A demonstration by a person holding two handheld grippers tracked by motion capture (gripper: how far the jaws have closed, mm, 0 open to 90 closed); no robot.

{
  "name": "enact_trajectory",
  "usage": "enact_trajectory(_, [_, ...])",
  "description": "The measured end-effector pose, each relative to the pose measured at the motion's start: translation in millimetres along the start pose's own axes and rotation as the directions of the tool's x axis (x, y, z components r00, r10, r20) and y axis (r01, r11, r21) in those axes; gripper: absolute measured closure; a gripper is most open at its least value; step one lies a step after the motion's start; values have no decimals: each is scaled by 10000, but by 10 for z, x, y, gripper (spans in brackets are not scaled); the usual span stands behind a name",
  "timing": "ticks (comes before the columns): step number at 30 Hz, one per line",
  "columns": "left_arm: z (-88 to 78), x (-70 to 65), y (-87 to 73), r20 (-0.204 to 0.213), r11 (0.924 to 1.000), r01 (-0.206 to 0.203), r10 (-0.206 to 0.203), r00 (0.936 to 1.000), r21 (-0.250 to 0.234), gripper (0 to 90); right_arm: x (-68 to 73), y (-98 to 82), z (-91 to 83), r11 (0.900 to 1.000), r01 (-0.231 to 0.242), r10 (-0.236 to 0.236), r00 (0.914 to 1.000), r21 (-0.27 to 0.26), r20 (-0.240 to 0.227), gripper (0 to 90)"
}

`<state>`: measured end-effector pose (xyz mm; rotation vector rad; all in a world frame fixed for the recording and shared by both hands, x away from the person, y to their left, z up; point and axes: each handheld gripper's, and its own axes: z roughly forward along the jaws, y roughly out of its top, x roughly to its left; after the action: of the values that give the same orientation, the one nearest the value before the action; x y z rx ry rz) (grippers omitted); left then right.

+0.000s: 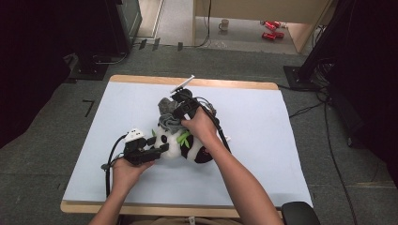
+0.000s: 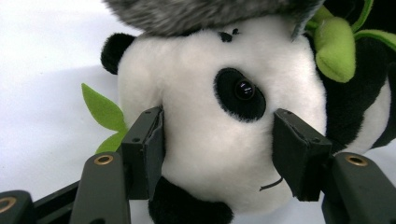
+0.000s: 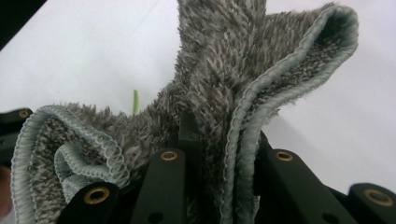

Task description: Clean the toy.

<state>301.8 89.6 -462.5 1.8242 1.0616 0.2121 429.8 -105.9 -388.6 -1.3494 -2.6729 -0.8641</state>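
1. My left gripper [image 2: 217, 154] grasps the plush panda [image 2: 219, 116] by its head, a pad pressed in on each side.
2. My right gripper [image 3: 219, 140] is clenched on the grey fuzzy cloth [image 3: 243, 74].
3. The cloth rests over the panda's head.
4. The panda lies mid-bench [image 1: 263, 122] on the pale sheet.

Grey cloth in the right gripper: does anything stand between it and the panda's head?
Nothing visible does. The right gripper is shut on the grey cloth, whose fuzzy edge already lies on the panda head, which the left gripper clamps from both sides.
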Motion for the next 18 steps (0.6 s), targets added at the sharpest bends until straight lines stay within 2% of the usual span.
enact_trajectory(4, [4,16,1,14,10000,77,-77,10000,-20,394,-96,-65,-80,10000,19,-19,9998,9,187,770])
enact_trajectory(6, [8,26,3,78,9999,144,-144,9999,-32,394,-183,-122,-132,9997,-177,168,9988,183,461,771])
enact_trajectory(9, [8,17,5,82,10000,16,-16,10000,-7,394,-272,-210,-205,9994,-341,337,9989,94,335,770])
enact_trajectory(13, [9,16,5,82,10000,-21,21,10000,18,393,-298,-255,-293,10000,-76,74,9989,42,452,769])
enact_trajectory(18, [21,30,11,125,10000,0,0,9999,-28,393,-356,-276,-361,9997,-230,233,9983,-65,526,769])
